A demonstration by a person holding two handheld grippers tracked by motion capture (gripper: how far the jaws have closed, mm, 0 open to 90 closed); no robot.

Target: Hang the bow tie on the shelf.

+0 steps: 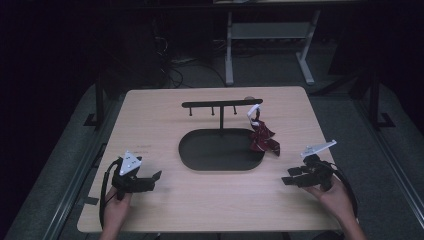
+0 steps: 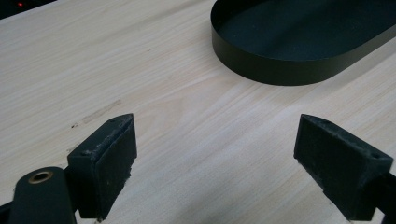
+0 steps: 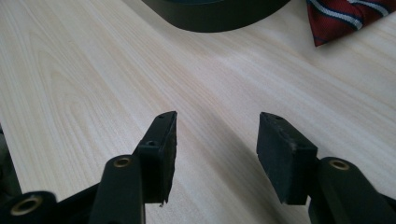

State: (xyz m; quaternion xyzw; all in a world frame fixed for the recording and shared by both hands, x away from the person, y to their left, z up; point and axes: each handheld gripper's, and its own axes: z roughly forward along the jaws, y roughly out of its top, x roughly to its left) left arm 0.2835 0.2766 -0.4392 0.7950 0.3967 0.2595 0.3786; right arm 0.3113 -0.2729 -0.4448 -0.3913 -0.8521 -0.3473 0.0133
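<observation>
A dark red striped tie hangs from the right end of a black T-shaped rack, its lower part draped over the rim of the black oval tray and onto the table. The tie's tip shows at the top right of the right gripper view. My left gripper rests low at the table's front left, open, nothing between its jaws. My right gripper sits at the front right, open and empty. Both point toward the tray.
The light wooden table carries the tray, whose wall lies ahead of the left gripper. Three small pegs hang under the rack's bar. Behind the table, a white desk frame and cables sit on the dark floor.
</observation>
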